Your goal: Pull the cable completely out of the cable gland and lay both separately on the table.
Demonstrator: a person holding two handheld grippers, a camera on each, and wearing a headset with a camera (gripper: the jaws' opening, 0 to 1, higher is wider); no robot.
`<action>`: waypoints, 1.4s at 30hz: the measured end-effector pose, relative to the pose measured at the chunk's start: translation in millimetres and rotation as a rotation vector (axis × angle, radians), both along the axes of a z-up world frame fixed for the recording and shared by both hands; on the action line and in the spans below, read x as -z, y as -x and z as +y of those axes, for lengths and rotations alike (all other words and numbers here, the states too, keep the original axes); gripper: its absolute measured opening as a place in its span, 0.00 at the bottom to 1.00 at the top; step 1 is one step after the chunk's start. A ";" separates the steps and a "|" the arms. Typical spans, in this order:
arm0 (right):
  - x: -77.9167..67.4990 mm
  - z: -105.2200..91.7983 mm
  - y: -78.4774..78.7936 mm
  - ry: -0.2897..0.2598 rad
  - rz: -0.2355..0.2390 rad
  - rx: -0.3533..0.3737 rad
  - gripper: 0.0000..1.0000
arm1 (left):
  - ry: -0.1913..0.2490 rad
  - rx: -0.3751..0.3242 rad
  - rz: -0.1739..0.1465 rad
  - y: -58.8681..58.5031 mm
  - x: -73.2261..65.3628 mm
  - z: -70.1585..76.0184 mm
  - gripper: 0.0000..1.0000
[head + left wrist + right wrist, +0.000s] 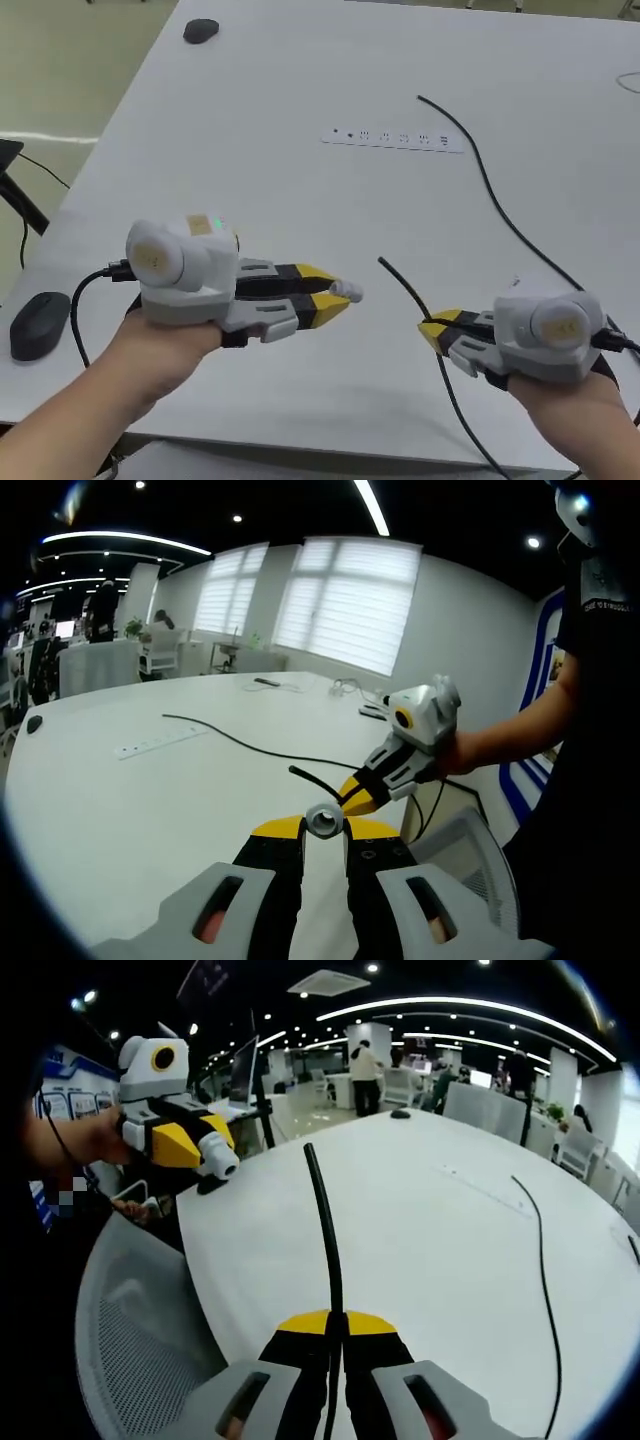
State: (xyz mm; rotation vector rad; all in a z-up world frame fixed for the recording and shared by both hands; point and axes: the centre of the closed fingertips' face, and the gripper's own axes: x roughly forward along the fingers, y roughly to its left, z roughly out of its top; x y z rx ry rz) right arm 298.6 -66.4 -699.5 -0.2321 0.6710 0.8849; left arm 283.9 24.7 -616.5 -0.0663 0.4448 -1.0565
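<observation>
- The left tool (340, 292) is held over the near left part of the white counter (300, 200), with its yellow-tipped jaws pinching a small pale grey cable gland (347, 291) at their very tips.
- In the left gripper view the cable gland sits between the two jaw ends, its round opening facing the camera and nothing passing through it.
- The right tool (432, 330) is over the near right part of the counter, pointing toward the left tool, with its jaws pressed together on a thin black cable (405, 288).
- The cable's free end sticks out past the right tool's tips, well apart from the cable gland. Its other part runs down past the near counter edge.
- A longer black cable run (500, 215) lies across the counter to the far right. I cannot tell whether it is the same cable.
- A white power strip (392, 138) lies flat farther back, a dark mouse (201, 30) sits near the far left corner, and a second mouse (38, 322) lies by the left edge.
</observation>
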 end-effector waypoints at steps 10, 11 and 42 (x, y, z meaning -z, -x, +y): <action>-14.6 11.3 -4.1 0.006 -0.022 -0.021 0.00 | -0.003 -0.009 -0.001 3.2 7.1 6.5 0.15; -14.7 13.0 -5.4 0.018 -0.028 -0.032 0.00 | -0.003 -0.009 -0.001 3.8 7.7 7.2 0.15; -18.1 139.8 -36.7 0.151 -0.101 -0.214 0.00 | -0.020 -0.028 0.051 27.9 65.5 99.4 0.15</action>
